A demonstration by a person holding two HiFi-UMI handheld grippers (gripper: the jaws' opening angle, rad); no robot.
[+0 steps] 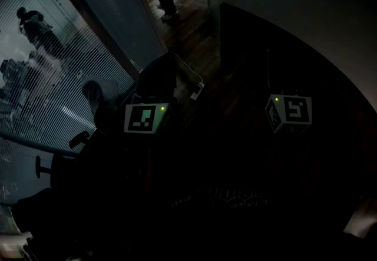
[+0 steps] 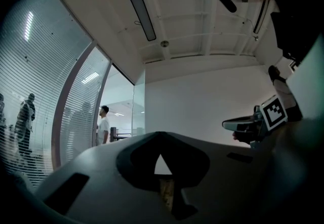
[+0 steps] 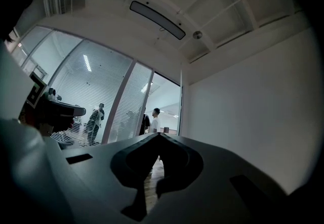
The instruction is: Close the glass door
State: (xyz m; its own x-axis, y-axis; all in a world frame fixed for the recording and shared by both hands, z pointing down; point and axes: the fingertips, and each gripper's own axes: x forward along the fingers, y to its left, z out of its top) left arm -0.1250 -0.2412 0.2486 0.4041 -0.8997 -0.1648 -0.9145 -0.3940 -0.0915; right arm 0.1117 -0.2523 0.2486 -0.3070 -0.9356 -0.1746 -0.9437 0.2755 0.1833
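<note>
The striped glass wall (image 1: 53,89) fills the left of the head view, facing a white wall (image 2: 202,101) across the wooden floor (image 1: 194,30). The glass door (image 2: 83,117) is, as far as I can judge, the striped panel between two frames at left-centre of the left gripper view, beside an open gap, though I cannot be sure which pane swings. A person (image 2: 104,124) stands in that gap. The left gripper (image 2: 161,134) and right gripper (image 3: 159,136) are both clenched on nothing, well apart from the door. Risks: the swinging door could strike the person in the gap; clenched jaws may skid on smooth glass; a white cable (image 1: 191,77) on the floor, upper centre, could catch a foot. No container shows
</note>
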